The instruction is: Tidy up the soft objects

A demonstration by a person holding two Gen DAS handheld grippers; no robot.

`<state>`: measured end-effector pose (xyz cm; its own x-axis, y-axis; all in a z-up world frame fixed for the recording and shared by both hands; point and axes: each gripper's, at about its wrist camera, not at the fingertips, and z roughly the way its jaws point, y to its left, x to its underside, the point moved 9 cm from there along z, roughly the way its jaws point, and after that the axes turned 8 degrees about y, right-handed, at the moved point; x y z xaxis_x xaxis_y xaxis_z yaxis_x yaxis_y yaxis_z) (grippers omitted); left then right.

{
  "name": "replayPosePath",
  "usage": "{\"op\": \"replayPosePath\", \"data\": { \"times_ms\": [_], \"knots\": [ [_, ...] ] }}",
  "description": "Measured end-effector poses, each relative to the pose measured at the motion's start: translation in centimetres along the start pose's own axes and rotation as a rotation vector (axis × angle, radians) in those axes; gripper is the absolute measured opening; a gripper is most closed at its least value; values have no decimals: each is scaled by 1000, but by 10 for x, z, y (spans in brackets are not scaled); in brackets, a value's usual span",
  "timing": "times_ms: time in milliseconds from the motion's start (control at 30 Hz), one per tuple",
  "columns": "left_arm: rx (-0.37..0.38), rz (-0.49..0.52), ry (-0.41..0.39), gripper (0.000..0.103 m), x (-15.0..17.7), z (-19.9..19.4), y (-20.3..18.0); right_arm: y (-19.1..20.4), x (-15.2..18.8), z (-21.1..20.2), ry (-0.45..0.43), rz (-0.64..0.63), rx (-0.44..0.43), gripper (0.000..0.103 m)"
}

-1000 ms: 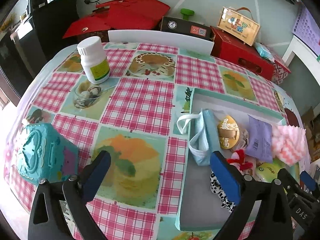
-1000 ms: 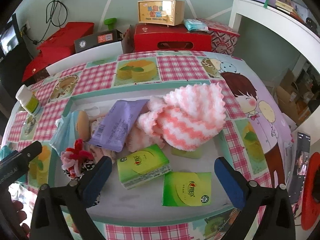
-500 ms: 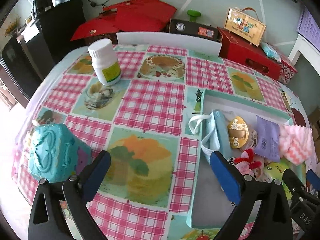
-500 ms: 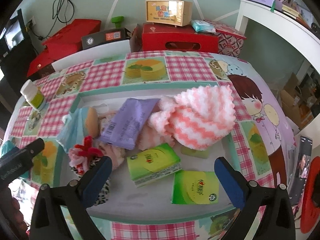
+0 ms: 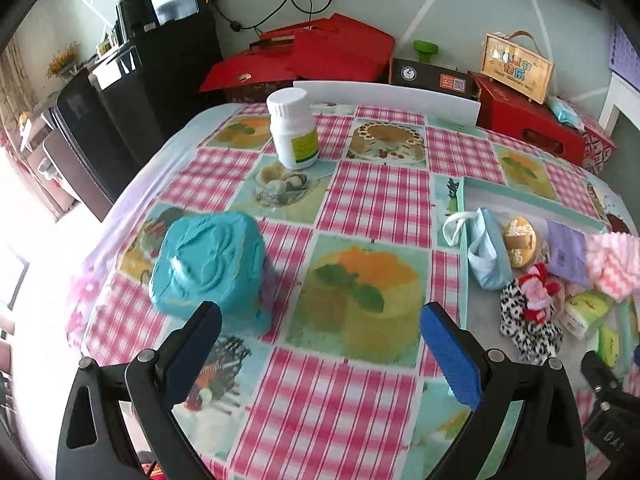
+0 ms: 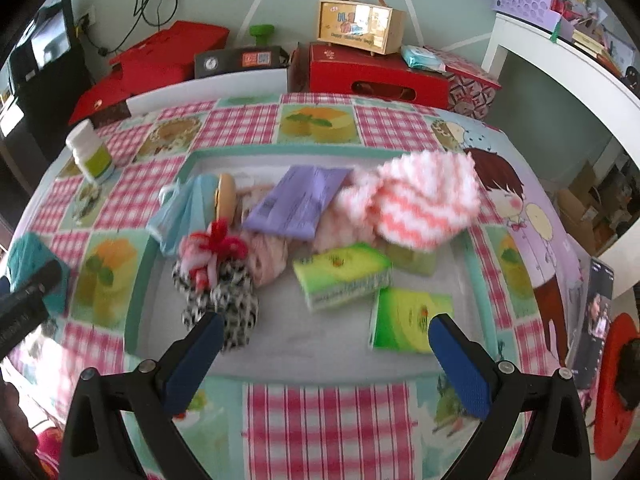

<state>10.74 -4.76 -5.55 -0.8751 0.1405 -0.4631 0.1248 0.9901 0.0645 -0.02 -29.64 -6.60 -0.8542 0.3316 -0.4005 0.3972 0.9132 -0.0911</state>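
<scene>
Soft objects lie heaped in a shallow teal-rimmed tray [image 6: 134, 280] on the right part of a table under a checked, cake-printed cloth [image 5: 380, 208]. In the far half of the tray, a pink-and-white fluffy knit [image 6: 424, 204] sits at the right, touching a purple packet [image 6: 296, 204] to its left, with a light blue face mask [image 6: 180, 212] draped over the tray's left rim. Nearer, a black-and-white spotted plush with a red-and-pink bow [image 6: 216, 280] lies left of two green tissue packs [image 6: 342, 276] [image 6: 412, 318]. The right gripper [image 6: 320, 360] hangs over the tray's near edge, fingers spread wide and empty. The left gripper [image 5: 320, 348] is over bare cloth left of the tray, equally wide and empty. A teal embossed box [image 5: 208, 264] stands just beyond its left finger, and a white bottle [image 5: 294, 130] stands farther back.
</scene>
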Motion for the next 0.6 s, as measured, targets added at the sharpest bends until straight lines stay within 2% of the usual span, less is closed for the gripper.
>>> {"op": "replayPosePath", "data": {
  "times_ms": [233,467,600],
  "knots": [
    [10,-1,64,99,21,0,14,12,21,-2,18,-46,5,103],
    [63,-11,201,99,54,18,22,17,36,-5,18,-55,10,103],
    [51,-12,197,99,63,15,27,21,38,-7,-3,-59,6,103]
  ]
}}
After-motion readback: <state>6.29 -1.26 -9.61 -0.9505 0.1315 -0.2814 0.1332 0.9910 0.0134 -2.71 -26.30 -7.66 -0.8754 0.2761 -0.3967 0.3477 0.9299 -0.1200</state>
